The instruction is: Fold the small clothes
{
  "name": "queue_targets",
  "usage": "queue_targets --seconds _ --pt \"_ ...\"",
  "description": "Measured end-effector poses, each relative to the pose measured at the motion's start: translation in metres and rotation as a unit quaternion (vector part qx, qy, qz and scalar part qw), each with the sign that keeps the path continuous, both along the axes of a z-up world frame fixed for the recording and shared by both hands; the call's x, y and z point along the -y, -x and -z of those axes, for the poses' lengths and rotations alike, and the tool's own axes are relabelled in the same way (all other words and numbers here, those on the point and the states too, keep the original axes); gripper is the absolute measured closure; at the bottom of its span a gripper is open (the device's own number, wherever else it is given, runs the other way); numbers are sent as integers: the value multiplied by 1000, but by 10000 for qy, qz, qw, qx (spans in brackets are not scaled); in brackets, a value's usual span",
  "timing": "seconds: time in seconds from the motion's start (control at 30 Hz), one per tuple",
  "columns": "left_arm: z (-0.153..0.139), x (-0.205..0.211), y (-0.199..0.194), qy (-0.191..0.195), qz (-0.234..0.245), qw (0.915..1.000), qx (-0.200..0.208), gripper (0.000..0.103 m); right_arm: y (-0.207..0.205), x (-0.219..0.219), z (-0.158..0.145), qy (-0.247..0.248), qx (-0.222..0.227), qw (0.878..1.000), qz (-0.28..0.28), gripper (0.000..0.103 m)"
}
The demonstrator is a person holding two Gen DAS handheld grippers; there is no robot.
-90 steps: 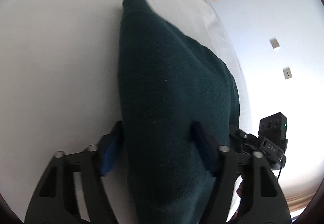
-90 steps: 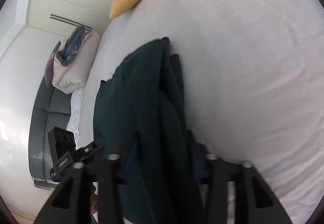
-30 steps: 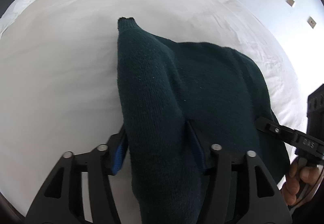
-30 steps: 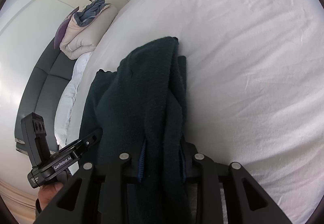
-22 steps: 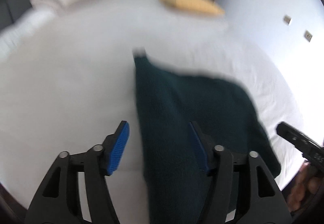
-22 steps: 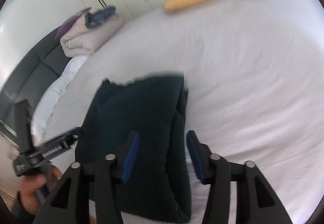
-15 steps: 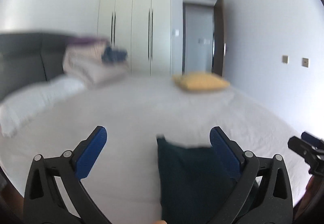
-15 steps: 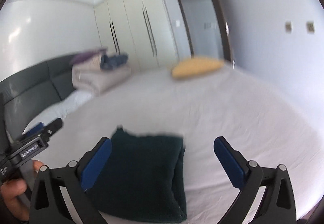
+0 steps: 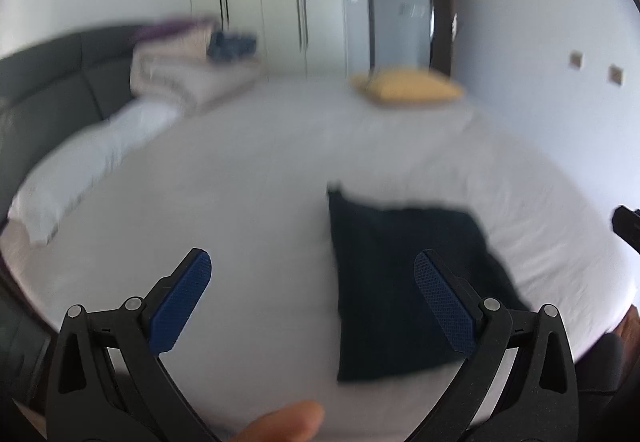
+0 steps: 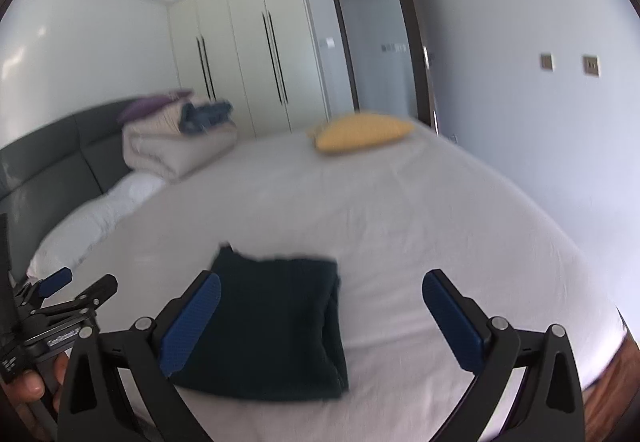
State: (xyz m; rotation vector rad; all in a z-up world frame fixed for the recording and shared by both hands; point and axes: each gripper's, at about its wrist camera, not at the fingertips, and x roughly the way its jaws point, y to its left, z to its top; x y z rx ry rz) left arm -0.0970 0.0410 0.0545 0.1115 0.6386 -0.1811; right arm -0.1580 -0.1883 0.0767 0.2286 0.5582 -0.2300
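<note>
White sheet covers the bed in front of you, and the sweater lies folded flat on it near your edge, a dark green rectangle. Its long axis runs away from you toward the far side of the bed, with one corner poking up at the far left end and the thicker folded edge along its right side. Your left gripper hangs above the sheet with its jaws spread wide and nothing between the pads; the sweater sits below its right finger, not touched. Your right gripper is likewise spread wide and empty, with the sweater below its left finger. Your left hand shows at the lower left of the right wrist view, wrapped around its handle. Farther off, a yellow cushion rests at the far edge of the bed, a stack of folded bedding sits by the grey headboard, and pale wardrobes line the back wall.
</note>
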Motion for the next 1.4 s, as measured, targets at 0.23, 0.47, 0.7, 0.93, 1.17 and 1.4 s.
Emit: queue_targets --seconds 0.23,0.47,0.7,0.93,1.17,1.4 --pt "57 8 -20 -74 49 9948 -1018 0 -12 0 39 -303 -913 9953 -65 0" --pt "95 16 -31 -47 155 9889 -1475 0 -12 -20 58 -258 -1271 9912 -254 0" --pt "101 15 -32 -47 141 9875 -1572 0 -13 -22 65 -331 -1420 9890 -241 0" --pt "99 16 -31 -50 140 9871 -1597 0 -14 -22 67 -344 -1454 9884 -269 0" --pt "100 16 -31 -45 118 9866 -1629 0 -12 -24 68 -347 -1492 9878 -282 0" --pt "101 17 -31 -58 121 9866 -1624 0 -12 -27 70 -345 -1524 9872 -304 0"
